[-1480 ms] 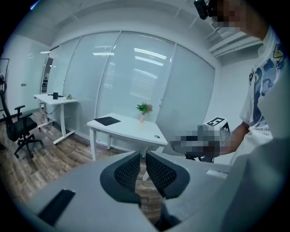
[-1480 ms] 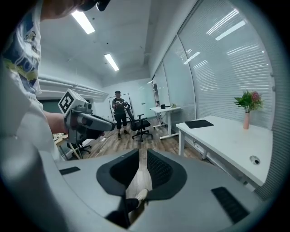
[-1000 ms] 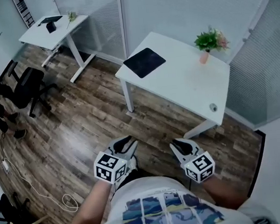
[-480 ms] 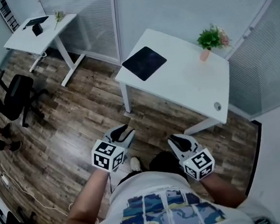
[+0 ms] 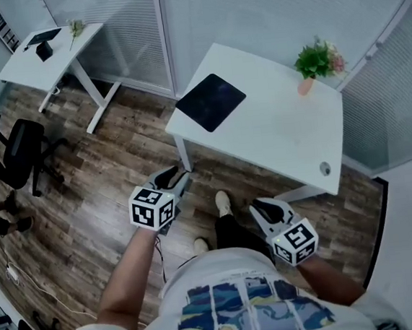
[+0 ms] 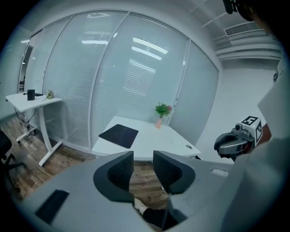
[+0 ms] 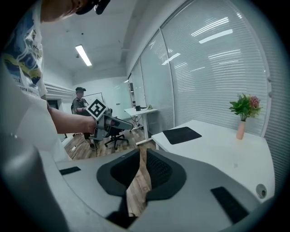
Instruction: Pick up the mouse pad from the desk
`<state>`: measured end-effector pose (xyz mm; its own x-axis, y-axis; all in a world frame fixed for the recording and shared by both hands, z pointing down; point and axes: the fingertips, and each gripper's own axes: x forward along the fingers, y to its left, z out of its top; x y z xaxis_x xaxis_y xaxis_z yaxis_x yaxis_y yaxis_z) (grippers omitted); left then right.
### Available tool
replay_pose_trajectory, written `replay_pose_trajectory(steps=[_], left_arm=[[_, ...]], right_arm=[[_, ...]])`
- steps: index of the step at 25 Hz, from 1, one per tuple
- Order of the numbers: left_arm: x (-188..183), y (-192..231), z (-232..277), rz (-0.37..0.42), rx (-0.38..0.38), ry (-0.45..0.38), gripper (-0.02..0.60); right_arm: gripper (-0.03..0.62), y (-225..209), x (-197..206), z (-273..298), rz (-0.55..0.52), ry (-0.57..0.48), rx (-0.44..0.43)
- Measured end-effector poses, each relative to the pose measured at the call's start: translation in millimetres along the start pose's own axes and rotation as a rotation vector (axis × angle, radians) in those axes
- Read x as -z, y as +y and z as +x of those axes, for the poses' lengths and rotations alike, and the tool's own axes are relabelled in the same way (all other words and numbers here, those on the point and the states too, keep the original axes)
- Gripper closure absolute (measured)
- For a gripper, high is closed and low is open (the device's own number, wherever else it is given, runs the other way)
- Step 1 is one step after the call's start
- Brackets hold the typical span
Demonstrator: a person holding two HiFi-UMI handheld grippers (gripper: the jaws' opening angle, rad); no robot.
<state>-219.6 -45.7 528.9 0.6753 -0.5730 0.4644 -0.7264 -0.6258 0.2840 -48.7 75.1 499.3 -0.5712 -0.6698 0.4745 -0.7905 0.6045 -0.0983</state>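
Observation:
The black mouse pad lies flat at the near left corner of the white desk; it also shows in the left gripper view and the right gripper view. My left gripper hangs over the wood floor just short of that desk corner. Its jaws are opening and hold nothing. My right gripper is lower in the head view, off the desk's front edge, and further from the pad. A narrow gap shows between its jaws, with only floor behind.
A potted plant in a pink vase stands at the desk's far side. A second white desk and a black office chair are off to the left. Glass partitions run behind both desks. The person's shoe steps near the desk leg.
Both grippers have come closer to the desk, the left one more. The left jaws stand wider apart. A foot has stepped forward between the grippers.

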Motion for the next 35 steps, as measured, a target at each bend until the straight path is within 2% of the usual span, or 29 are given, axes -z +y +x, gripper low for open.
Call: replay_pose_trajectory(steps=[3, 10, 19, 25, 35], left_arm=[[-15, 28, 32, 0.007, -0.039, 0.028, 0.454], [-52, 100, 121, -0.033, -0.098, 0.083, 0.454], [-68, 183, 210, -0.076, -0.186, 0.157, 0.437], [-67, 229, 254, -0.107, -0.222, 0.201, 0.426], [-53, 267, 316, -0.159, -0.202, 0.280, 0.400]], right_arm=[[0.546, -31, -10, 23, 0.007, 0.010, -0.024], [0.548, -115, -37, 77, 0.010, 0.022, -0.075], [0.551, -203, -39, 102, 0.031, 0.075, -0.066], [0.554, -247, -36, 108, 0.048, 0.104, -0.041], [0.556, -286, -25, 125, 0.059, 0.128, -0.042]])
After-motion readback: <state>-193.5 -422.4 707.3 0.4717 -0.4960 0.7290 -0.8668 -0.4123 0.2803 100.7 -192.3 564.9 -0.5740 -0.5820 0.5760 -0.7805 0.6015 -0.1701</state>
